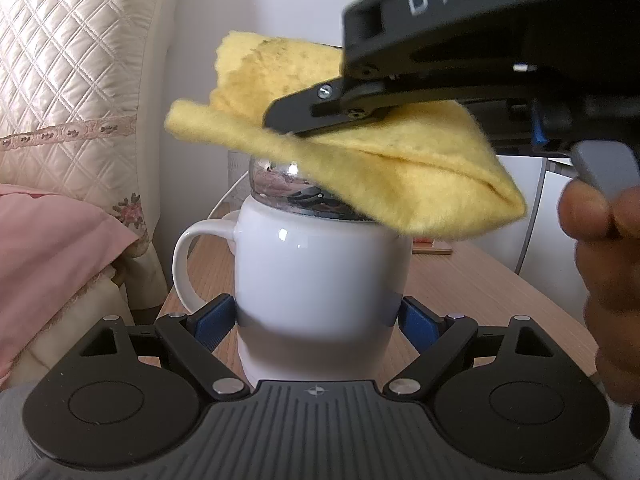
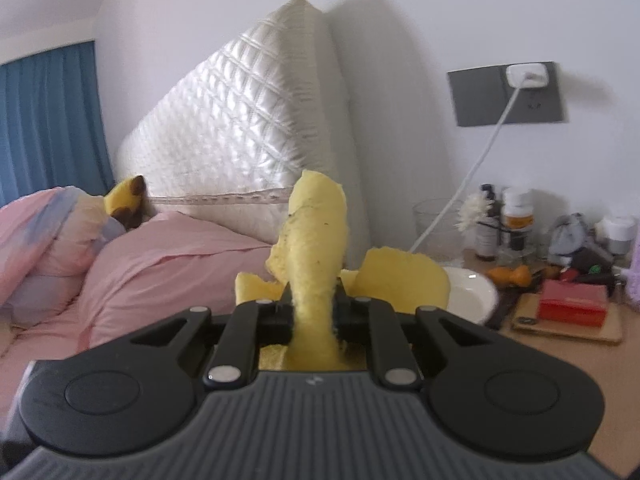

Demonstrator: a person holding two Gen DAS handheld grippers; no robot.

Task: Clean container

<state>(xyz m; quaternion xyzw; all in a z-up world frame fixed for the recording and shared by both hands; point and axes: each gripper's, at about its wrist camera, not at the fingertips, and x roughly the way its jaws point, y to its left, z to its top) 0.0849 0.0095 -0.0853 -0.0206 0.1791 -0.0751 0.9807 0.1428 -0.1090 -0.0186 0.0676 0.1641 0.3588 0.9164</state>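
Wiping looks underway: our left gripper [image 1: 316, 316] clamps the white mug [image 1: 320, 276]; our right gripper [image 2: 312, 312] pinches the yellow cloth [image 1: 360, 160] against its chrome lid [image 1: 280, 184].

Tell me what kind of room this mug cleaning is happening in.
Most likely a bedroom, at a bedside table. A quilted cream headboard rises behind pink pillows, and the wooden table beside them is crowded with small bottles below a wall socket.

My left claw [image 1: 318, 316] is showing black arms, blue pads [image 1: 212, 322], silver rivets and a ribbed grey base; my right claw [image 2: 312, 308] is wearing white "DAS" lettering.
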